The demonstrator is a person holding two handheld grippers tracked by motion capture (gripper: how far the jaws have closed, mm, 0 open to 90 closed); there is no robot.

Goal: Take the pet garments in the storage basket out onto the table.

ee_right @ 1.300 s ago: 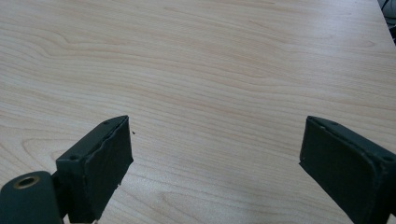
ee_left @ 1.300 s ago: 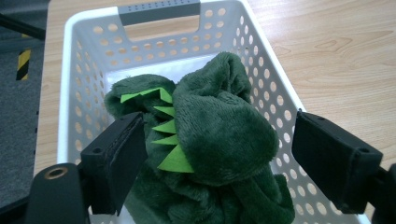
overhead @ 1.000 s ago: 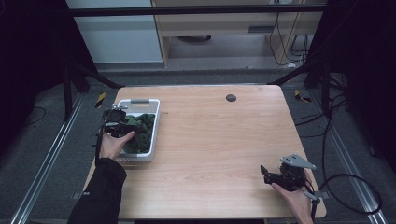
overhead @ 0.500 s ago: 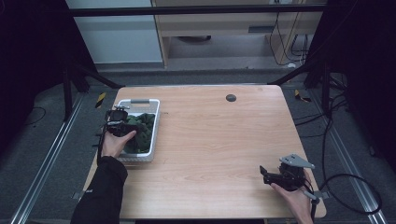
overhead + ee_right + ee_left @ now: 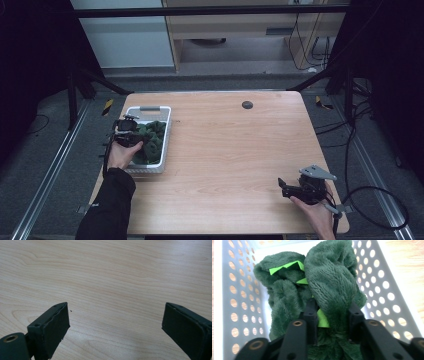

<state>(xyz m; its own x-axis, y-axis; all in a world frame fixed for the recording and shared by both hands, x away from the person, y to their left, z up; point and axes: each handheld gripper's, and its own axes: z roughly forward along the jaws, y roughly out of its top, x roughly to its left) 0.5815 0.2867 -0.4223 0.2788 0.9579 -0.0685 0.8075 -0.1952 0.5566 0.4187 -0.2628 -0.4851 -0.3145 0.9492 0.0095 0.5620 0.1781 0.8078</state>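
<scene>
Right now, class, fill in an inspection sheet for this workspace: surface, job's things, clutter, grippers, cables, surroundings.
Surface: wooden table, mostly bare.
Job's things: white perforated basket at the table's left edge, holding a green plush with lime felt spikes.
Clutter: small dark disc near the far edge.
Grippers: left gripper closed on a plush fold; right gripper open above bare wood.
Cables: black cable trailing off the right side.
Surroundings: grey floor, metal rails, cabinets behind.

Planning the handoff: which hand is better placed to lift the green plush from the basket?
Left. Its tongs already straddle a fold of the green plush inside the white basket; the right tongs hang open above bare table, far off.
</scene>
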